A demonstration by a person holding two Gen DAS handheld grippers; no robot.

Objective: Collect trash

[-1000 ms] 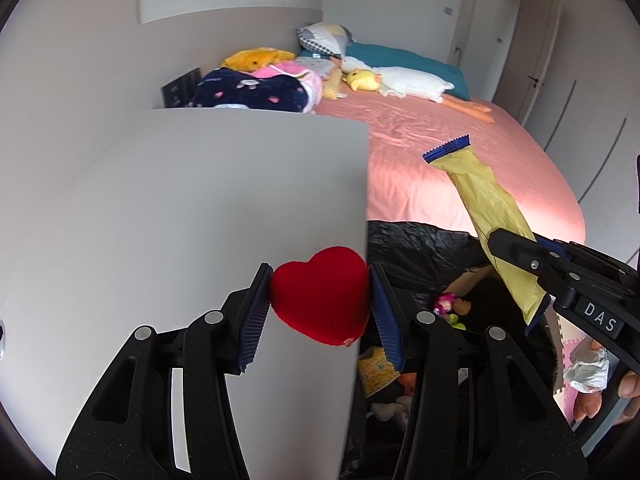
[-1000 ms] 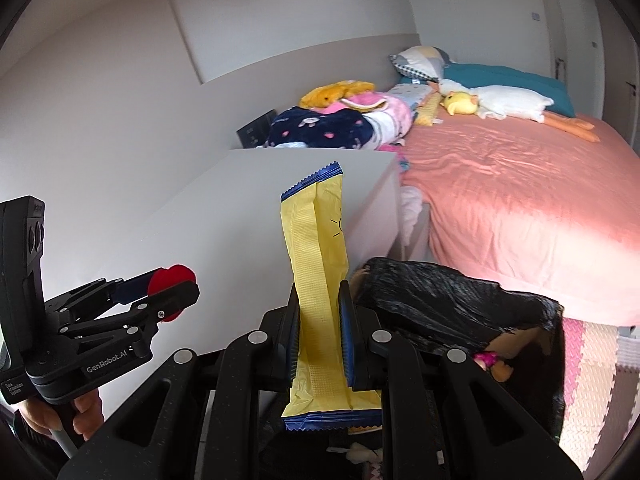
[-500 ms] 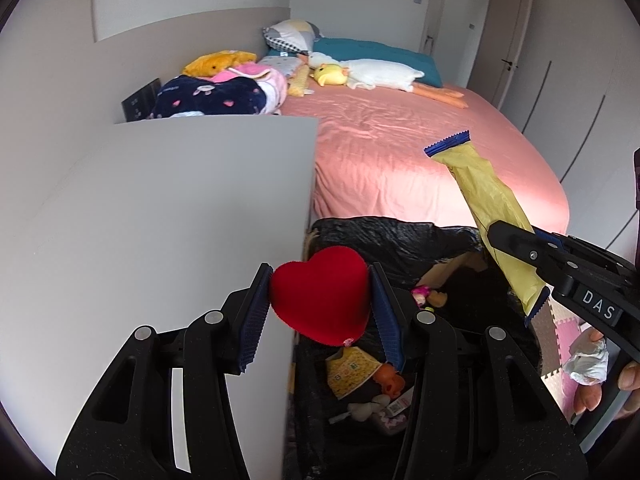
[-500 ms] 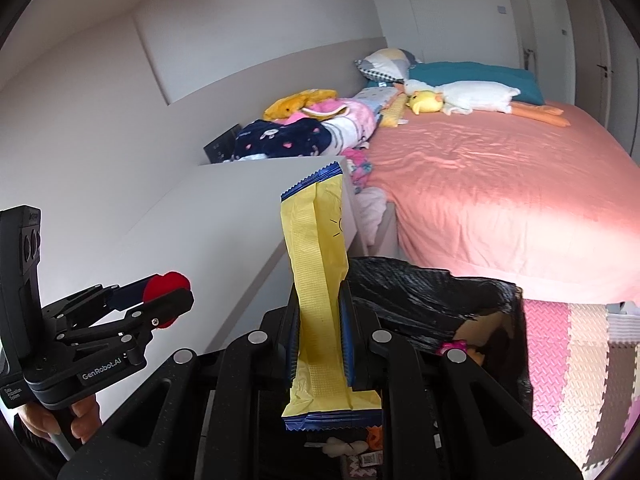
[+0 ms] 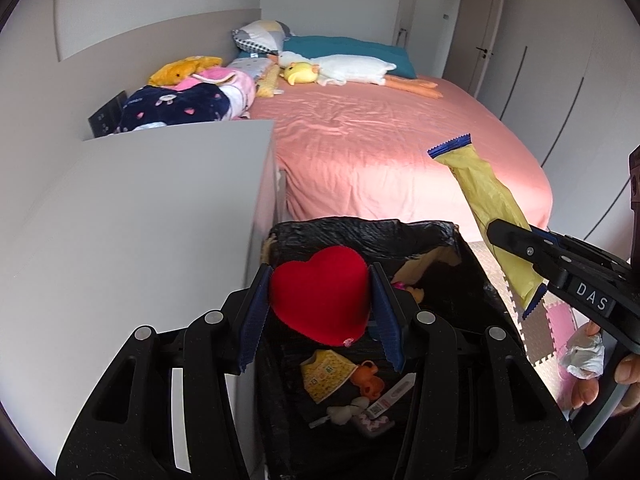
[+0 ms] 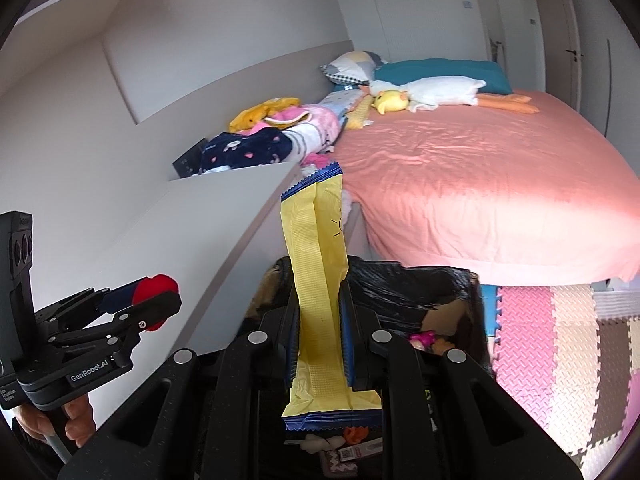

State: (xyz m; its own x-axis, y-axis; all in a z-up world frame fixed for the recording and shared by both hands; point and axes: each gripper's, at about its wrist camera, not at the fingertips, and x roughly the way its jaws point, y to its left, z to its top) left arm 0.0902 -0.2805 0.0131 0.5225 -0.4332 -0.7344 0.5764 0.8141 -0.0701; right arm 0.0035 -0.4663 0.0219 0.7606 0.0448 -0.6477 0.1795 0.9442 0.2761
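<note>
The left gripper (image 5: 320,300) has its fingers clamped on a red heart (image 5: 320,298), held over the open black-lined bin (image 5: 360,228), just past the counter (image 5: 140,220) edge. The right gripper (image 6: 319,332) pinches a yellow wrapper (image 6: 318,280) upright above the bin's near rim, beside the bed (image 6: 480,184).

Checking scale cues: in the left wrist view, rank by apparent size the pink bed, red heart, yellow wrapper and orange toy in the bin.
1. Pink bed.
2. Red heart, inflated by nearness to the camera.
3. Yellow wrapper, close to the heart, order unsure.
4. Orange toy.
</note>
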